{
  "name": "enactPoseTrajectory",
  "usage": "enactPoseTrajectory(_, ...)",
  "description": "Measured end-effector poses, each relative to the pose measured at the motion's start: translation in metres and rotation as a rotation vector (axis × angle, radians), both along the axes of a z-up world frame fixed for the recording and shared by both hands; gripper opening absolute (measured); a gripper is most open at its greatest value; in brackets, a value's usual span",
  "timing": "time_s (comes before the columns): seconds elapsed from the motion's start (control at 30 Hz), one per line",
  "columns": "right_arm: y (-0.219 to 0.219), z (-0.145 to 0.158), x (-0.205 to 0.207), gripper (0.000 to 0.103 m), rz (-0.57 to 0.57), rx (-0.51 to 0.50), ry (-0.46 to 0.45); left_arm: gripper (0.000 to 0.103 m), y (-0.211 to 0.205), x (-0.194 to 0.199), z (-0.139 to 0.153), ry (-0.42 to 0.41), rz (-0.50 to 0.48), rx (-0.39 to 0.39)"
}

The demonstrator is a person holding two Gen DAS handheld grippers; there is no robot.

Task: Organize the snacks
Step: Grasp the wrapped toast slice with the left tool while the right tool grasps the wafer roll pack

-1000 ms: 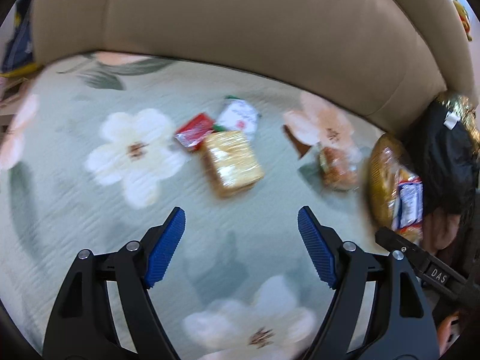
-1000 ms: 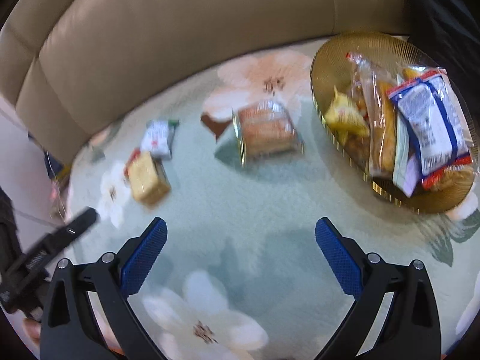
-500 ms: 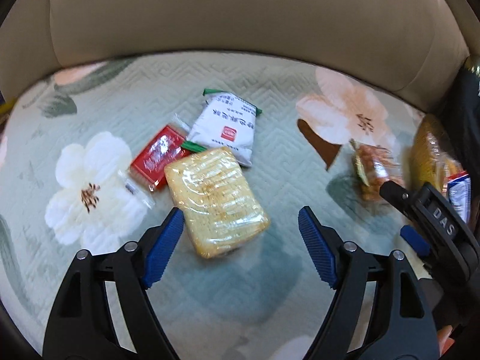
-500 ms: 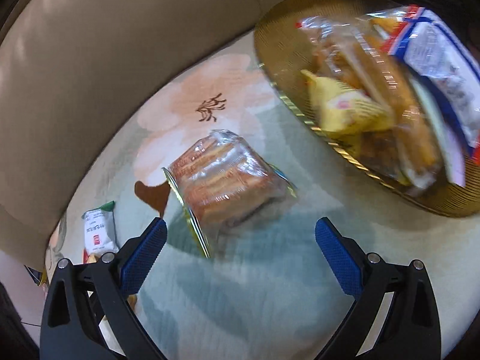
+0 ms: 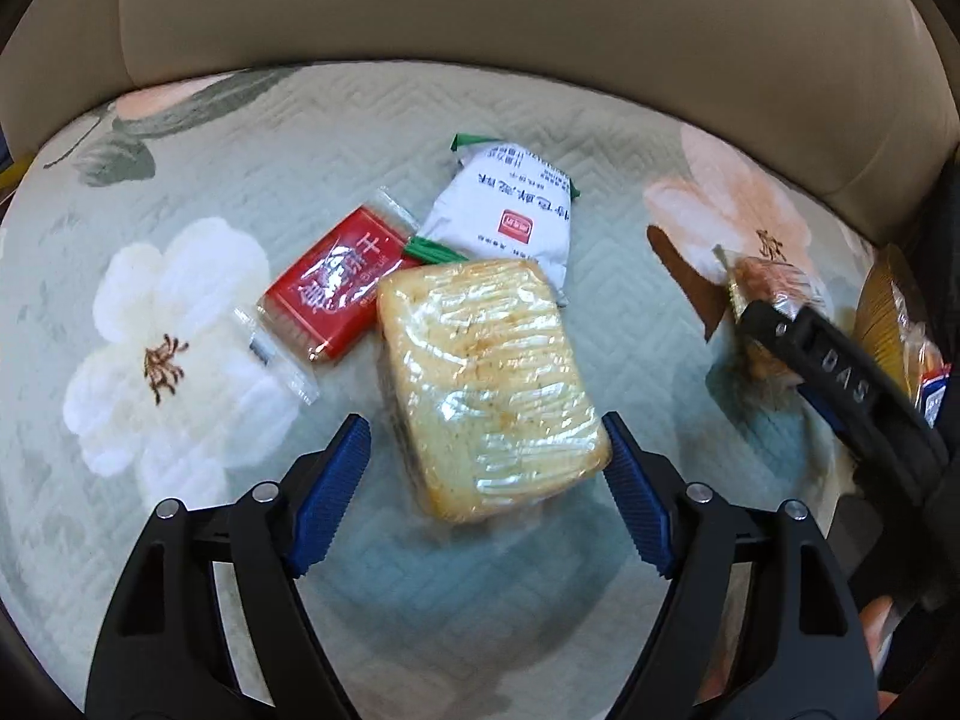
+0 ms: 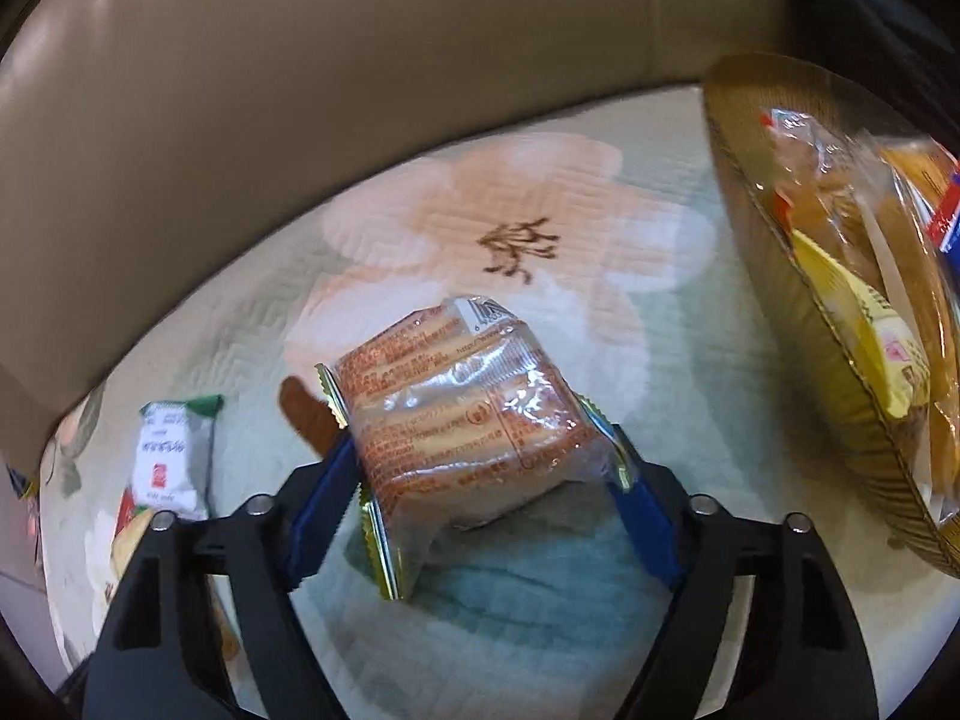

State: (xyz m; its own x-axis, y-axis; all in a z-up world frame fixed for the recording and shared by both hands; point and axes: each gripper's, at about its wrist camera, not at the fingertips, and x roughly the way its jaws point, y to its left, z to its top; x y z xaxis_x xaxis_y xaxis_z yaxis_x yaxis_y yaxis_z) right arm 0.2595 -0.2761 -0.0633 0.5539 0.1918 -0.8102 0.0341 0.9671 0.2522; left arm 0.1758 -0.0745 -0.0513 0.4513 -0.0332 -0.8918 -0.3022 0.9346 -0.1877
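We see floral quilted cover (image 5: 252,168) on beige sofa (image 5: 480,12). L gripper (image 5: 486,474) jaws wide round bread pack (image 5: 486,384); R gripper (image 6: 480,480) jaws pinching biscuit pack (image 6: 462,420), gold tray (image 6: 798,294) just right of it.

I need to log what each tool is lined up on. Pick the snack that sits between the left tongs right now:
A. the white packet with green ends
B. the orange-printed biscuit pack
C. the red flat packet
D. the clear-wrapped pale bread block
D: the left tongs stand open around the near end of the clear-wrapped pale bread block, while the red packet and white packet lie beyond it.
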Motion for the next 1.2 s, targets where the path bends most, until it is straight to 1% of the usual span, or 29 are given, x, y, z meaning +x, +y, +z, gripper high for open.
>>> enactPoseTrajectory(0.03,0.002,0.001,-0.002,0.076,0.011,0.000,0.001,0.070,-0.001,0.002,0.001,-0.004,-0.001,0.005)
enactPoseTrajectory(0.17,0.005,0.001,-0.013,0.075,0.032,-0.002,0.018,0.067,-0.005,0.008,0.001,0.011,0.007,0.017)
enactPoseTrajectory(0.27,0.007,0.001,-0.028,0.075,0.033,-0.007,0.045,0.065,-0.006,-0.001,0.003,0.007,0.000,0.017)
enactPoseTrajectory(0.4,0.006,0.002,-0.051,0.075,0.024,0.012,0.109,0.065,-0.006,-0.028,0.005,0.017,0.010,-0.004)
enactPoseTrajectory(0.5,0.000,0.003,-0.077,0.075,0.007,0.047,0.164,0.065,-0.009,-0.051,0.008,0.026,0.015,-0.030)
enactPoseTrajectory(0.6,-0.011,0.001,-0.102,0.075,-0.034,0.080,0.225,0.065,-0.009,-0.072,0.010,0.032,0.018,-0.050)
enactPoseTrajectory(0.63,-0.013,0.000,-0.111,0.075,-0.041,0.089,0.251,0.065,-0.010,-0.078,0.011,0.032,0.018,-0.052)
enactPoseTrajectory(0.7,-0.013,-0.001,-0.119,0.077,-0.042,0.084,0.264,0.065,-0.012,-0.090,0.014,0.032,0.005,-0.048)
enactPoseTrajectory(0.73,-0.012,0.001,-0.124,0.079,-0.034,0.077,0.274,0.065,-0.013,-0.095,0.015,0.033,-0.004,-0.043)
enactPoseTrajectory(0.8,-0.011,0.004,-0.133,0.083,-0.002,0.080,0.315,0.065,-0.015,-0.106,0.017,0.029,-0.019,-0.037)
enactPoseTrajectory(0.87,-0.013,0.010,-0.138,0.092,0.027,0.056,0.365,0.065,-0.015,-0.115,0.020,0.018,-0.025,-0.020)
enactPoseTrajectory(0.93,-0.018,0.019,-0.142,0.093,0.074,0.054,0.393,0.065,-0.017,-0.120,0.020,0.008,-0.035,-0.023)
enactPoseTrajectory(1.0,-0.024,0.027,-0.142,0.094,0.108,0.025,0.388,0.064,-0.016,-0.124,0.019,0.013,-0.053,-0.026)
enactPoseTrajectory(1.07,-0.025,0.037,-0.137,0.096,0.161,-0.042,0.369,0.063,-0.016,-0.124,0.017,0.023,-0.067,-0.015)
enactPoseTrajectory(1.1,-0.020,0.041,-0.132,0.097,0.210,-0.087,0.358,0.062,-0.016,-0.126,0.016,0.034,-0.073,-0.013)
enactPoseTrajectory(1.2,-0.003,0.040,-0.125,0.097,0.332,-0.158,0.343,0.063,-0.019,-0.123,0.012,0.046,-0.078,-0.008)
